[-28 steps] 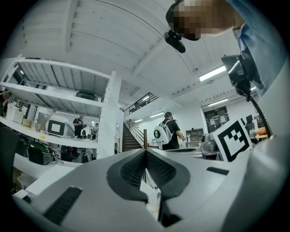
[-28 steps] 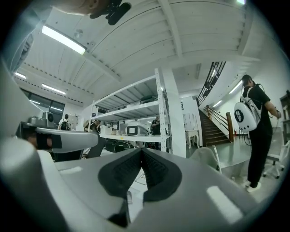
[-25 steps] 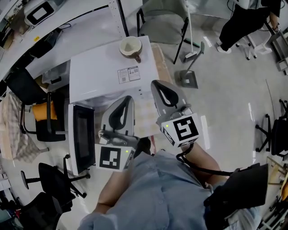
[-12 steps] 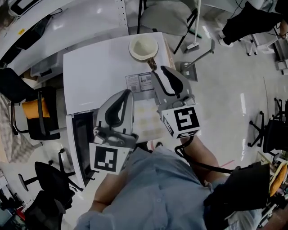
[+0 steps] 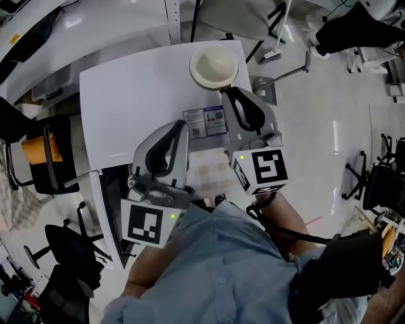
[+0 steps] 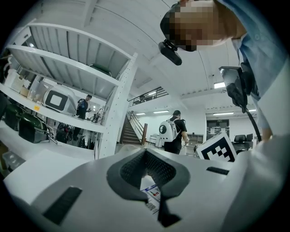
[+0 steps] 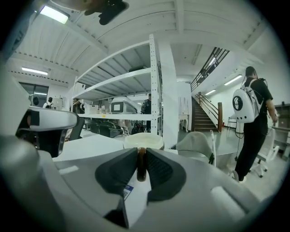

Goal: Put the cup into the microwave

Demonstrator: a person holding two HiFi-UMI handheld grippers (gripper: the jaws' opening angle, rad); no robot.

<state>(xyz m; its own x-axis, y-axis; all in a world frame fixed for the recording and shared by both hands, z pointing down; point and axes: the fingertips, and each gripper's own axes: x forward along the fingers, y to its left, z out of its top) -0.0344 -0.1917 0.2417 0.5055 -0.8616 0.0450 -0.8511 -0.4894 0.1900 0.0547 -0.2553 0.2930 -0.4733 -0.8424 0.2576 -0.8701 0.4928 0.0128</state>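
Observation:
A cream cup point(image 5: 214, 66) with a brown handle stands on top of the white microwave point(image 5: 126, 95), near its far right corner. My right gripper point(image 5: 229, 96) reaches level onto the handle point(image 7: 142, 165). Its jaws have just been closing, and now they are shut on the handle, which fills the narrow gap between them. The cup's rim point(image 7: 143, 140) shows just beyond the tips. My left gripper point(image 5: 179, 125) hovers over the microwave's top beside the printed label point(image 5: 205, 121), shut with nothing in it. The microwave door point(image 5: 101, 209) hangs open at the lower left.
Black office chairs point(image 5: 38, 152) point(image 5: 69, 243) stand left of the microwave, and another chair point(image 5: 234, 12) stands behind it. White shelving point(image 7: 156, 90) rises beyond. A person with a backpack point(image 7: 248, 113) walks at the right. A mop-like tool point(image 5: 278, 63) leans on the floor.
Both grippers have moved forward over the microwave's top toward the cup. The right gripper has reached the cup's handle and taken it between its jaws.

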